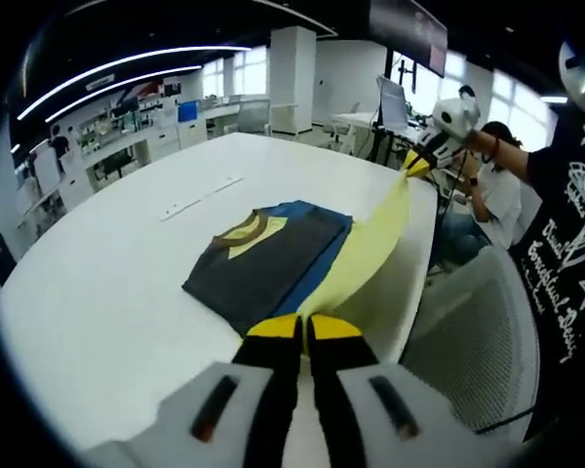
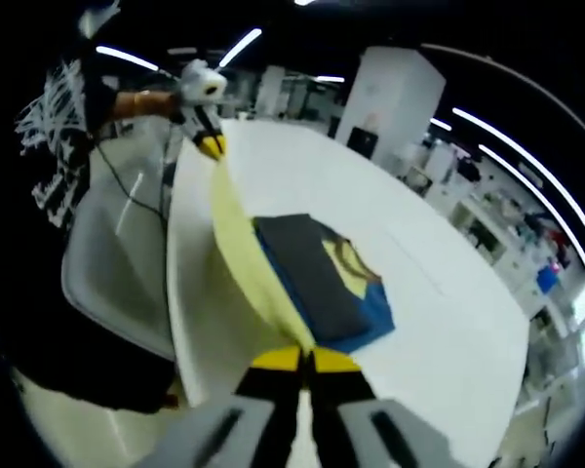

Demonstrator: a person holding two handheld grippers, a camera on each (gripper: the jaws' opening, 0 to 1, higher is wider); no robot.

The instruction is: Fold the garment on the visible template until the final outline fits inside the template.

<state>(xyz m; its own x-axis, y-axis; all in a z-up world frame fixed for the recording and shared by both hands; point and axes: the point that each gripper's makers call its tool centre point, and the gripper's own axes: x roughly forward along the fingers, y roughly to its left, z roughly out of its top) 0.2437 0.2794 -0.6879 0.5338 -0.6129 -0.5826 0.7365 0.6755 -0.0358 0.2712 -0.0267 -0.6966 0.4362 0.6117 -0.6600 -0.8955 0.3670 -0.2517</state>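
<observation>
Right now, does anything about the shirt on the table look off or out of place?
Mostly tidy: the folded garment lies flat on the white table. One oddity is a yellow part, pulled taut between the left gripper and right gripper, both shut on it, hanging past the table edge.

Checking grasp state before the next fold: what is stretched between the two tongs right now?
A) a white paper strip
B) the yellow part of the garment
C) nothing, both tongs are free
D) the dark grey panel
B: the yellow part of the garment runs taut from the left tongs up to the right tongs; both are shut on it.
</observation>
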